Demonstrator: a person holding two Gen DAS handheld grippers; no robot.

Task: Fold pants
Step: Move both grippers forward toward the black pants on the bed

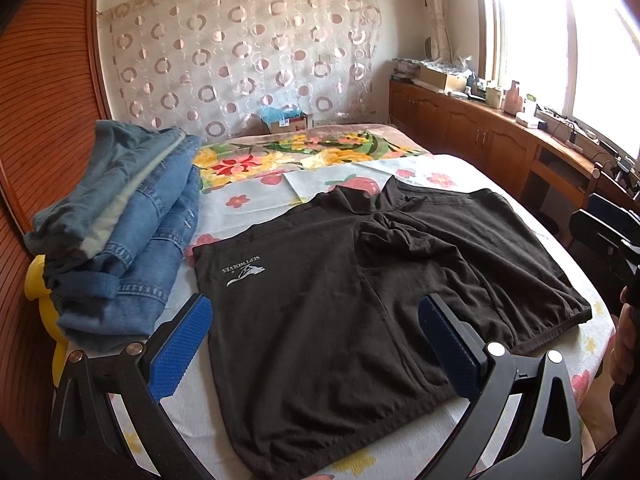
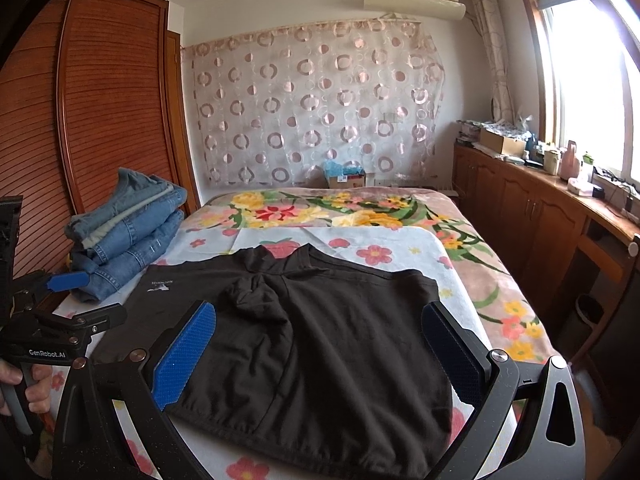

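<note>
Your black shorts (image 1: 360,280) lie spread flat on the bed (image 1: 256,200), waistband nearest you and crotch bunched, laid out for a first fold. You hold the left gripper (image 1: 316,344) and the right gripper (image 2: 320,356) above the near edge, fingers spread and empty. Folded jeans (image 1: 120,232) wait stacked aside.

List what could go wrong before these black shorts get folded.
1. The black knit shorts have a bunched ridge near the crotch; folding over it would probably trap a lump.
2. The stack of folded blue denim jeans sits beside the shorts' left edge; a sideways sweep of the open left claw might topple it.
3. The open right claw hovers mid-fabric, risking an uneven pinch.
</note>
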